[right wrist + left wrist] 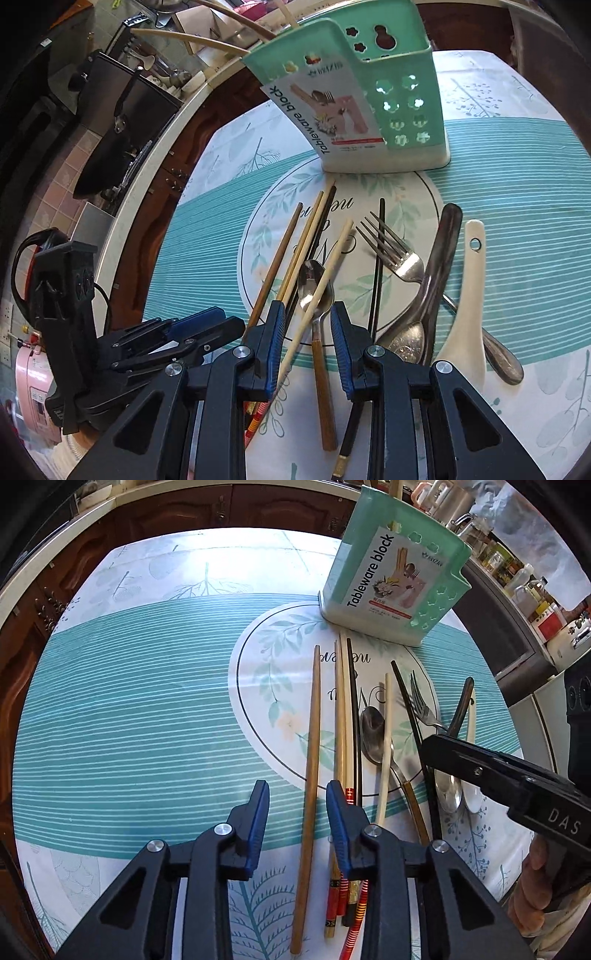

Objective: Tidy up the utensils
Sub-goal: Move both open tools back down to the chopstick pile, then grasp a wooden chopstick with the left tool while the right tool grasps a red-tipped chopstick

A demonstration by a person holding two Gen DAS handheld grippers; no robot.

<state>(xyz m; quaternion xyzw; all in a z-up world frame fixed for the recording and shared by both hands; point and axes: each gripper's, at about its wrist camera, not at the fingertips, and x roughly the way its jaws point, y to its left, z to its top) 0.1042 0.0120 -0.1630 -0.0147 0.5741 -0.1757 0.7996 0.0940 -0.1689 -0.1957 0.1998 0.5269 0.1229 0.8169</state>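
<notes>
Your work surface is a round table under a teal-striped tablecloth with leaf prints, dark wooden cabinets behind it. In the left wrist view, low in the frame, your left gripper stands with its blue pads apart around a brown wooden chopstick, neither pad touching it. Right of that lie paler chopsticks, a steel spoon and a fork. The mint utensil holder stands upright at upper right. In the right wrist view your right gripper straddles a cream chopstick and the spoon's handle, unclenched; a white ceramic spoon lies far right.
</notes>
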